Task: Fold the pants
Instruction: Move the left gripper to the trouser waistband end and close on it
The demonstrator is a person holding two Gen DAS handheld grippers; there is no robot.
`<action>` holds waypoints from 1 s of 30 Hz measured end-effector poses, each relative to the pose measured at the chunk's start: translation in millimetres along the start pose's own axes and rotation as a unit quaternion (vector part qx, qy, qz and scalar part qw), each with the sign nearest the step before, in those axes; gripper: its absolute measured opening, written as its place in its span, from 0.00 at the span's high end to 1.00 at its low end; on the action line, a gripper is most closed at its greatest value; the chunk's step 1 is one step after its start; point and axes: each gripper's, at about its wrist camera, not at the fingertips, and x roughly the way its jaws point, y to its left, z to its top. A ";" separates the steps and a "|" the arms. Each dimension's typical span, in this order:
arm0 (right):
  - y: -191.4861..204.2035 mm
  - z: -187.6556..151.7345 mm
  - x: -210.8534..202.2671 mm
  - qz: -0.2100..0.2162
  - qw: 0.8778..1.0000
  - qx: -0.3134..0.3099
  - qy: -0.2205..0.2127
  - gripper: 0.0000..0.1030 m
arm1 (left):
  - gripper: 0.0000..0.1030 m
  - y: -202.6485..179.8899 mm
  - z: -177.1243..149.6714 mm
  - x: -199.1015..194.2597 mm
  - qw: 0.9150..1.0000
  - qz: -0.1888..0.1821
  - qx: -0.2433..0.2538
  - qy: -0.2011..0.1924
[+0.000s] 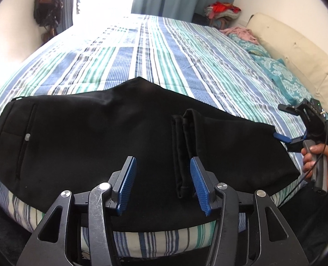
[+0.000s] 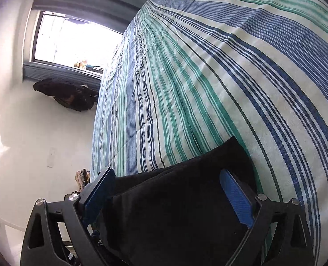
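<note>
The bed (image 1: 164,51), covered by a striped sheet, carries the work. The black pants (image 1: 86,137) lie flat along its near edge, waistband and pocket to the left of the left wrist view, the legs doubled back so the hems (image 1: 181,150) rest on top near the middle; the first fold appears made.

The right tongs (image 1: 283,124) sit at the folded end on the right, jaws wide, with the cloth edge between them but no pad pressing it, probably placed to take that end for the next fold. A hand (image 1: 323,166) holds their handle.

The left tongs (image 1: 161,175) hover over the hems, jaws partly open and holding nothing; the cloth lies beneath them, not between.
</note>
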 end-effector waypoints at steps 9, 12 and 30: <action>32.0 -61.7 -66.2 0.057 0.998 -0.021 0.013 0.06 | 0.32 -35.4 5.1 15.1 0.999 -0.010 0.041 0.006; 8.3 -91.2 -54.0 0.026 0.999 0.000 0.045 0.06 | 0.32 -38.1 -3.7 43.2 0.997 0.026 0.056 0.052; 100.5 -151.7 -45.4 -0.203 0.914 -0.340 -0.089 0.09 | 0.21 41.8 -7.5 12.9 0.996 0.082 -0.034 0.030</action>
